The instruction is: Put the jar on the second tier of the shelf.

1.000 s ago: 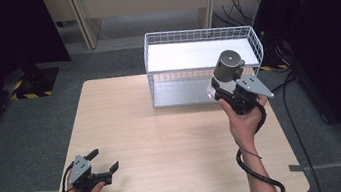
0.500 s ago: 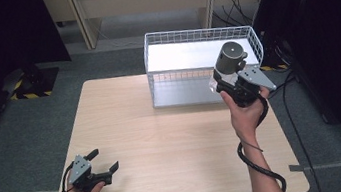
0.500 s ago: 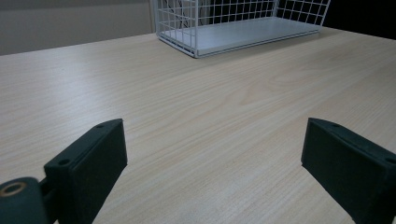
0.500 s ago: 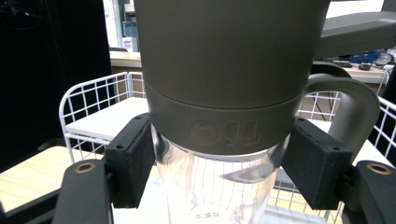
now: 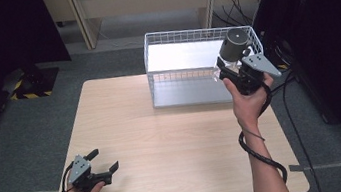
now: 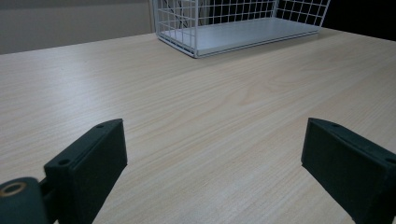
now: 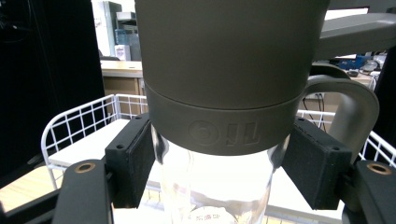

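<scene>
A white wire basket (image 5: 182, 69) stands on the table (image 5: 164, 137) at about one o'clock from the table's middle, its long side running across; nothing lies on its pale floor. At its right end, toward two o'clock, the right gripper (image 5: 229, 70) holds a clear bottle (image 7: 215, 186) with a tall grey lid (image 5: 234, 42) above the basket's rim. In the right gripper view the two black pads (image 7: 133, 161) press on the clear body just under the lid, which bears a loop handle (image 7: 348, 109) on its right side. The bottle's long axis stands nearly upright, lid uppermost, leaning a little toward one o'clock in the high view. The left gripper (image 5: 103, 162) rests near the table's seven o'clock corner, well apart from the basket, its jaws spread wide with only bare wood between them, pointing toward the basket.
</scene>
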`<action>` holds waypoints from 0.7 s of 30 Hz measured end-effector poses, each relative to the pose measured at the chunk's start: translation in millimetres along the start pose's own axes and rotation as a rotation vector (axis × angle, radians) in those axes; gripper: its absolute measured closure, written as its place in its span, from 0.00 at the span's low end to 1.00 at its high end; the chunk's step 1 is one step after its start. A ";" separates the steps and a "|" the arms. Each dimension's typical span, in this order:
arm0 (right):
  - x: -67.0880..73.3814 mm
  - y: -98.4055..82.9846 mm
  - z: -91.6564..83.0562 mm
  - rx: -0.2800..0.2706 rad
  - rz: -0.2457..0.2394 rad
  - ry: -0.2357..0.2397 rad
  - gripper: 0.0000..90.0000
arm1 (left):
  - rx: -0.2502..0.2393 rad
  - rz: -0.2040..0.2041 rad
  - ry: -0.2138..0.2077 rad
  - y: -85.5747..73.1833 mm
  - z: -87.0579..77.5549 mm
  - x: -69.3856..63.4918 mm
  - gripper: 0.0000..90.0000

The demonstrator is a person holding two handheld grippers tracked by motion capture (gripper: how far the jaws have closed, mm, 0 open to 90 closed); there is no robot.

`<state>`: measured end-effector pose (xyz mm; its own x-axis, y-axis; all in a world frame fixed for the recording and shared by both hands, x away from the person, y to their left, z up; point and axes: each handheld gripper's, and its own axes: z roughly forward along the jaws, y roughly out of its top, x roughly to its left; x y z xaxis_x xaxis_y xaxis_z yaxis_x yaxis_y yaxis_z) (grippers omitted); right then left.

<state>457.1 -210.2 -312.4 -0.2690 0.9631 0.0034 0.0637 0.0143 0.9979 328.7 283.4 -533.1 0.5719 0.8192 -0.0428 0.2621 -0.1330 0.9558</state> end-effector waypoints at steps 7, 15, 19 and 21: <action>-0.8 11.0 9.7 0.001 -0.007 -0.011 0.34 | -0.002 -0.003 -0.001 -0.1 -0.2 0.3 0.07; -1.0 20.6 24.3 0.007 -0.006 -0.019 0.34 | -0.003 -0.004 -0.002 -0.1 -0.3 0.4 0.07; -1.2 24.2 33.4 0.015 -0.005 -0.026 0.34 | -0.004 -0.005 -0.002 -0.1 -0.3 0.5 0.07; -1.5 26.0 37.7 0.020 -0.007 -0.032 0.34 | -0.004 -0.004 -0.002 -0.2 -0.4 0.4 0.07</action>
<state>495.4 -201.2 -288.9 -0.2383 0.9712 -0.0064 0.0809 0.0264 0.9964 328.6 284.0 -533.2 0.5726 0.8185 -0.0477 0.2613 -0.1270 0.9569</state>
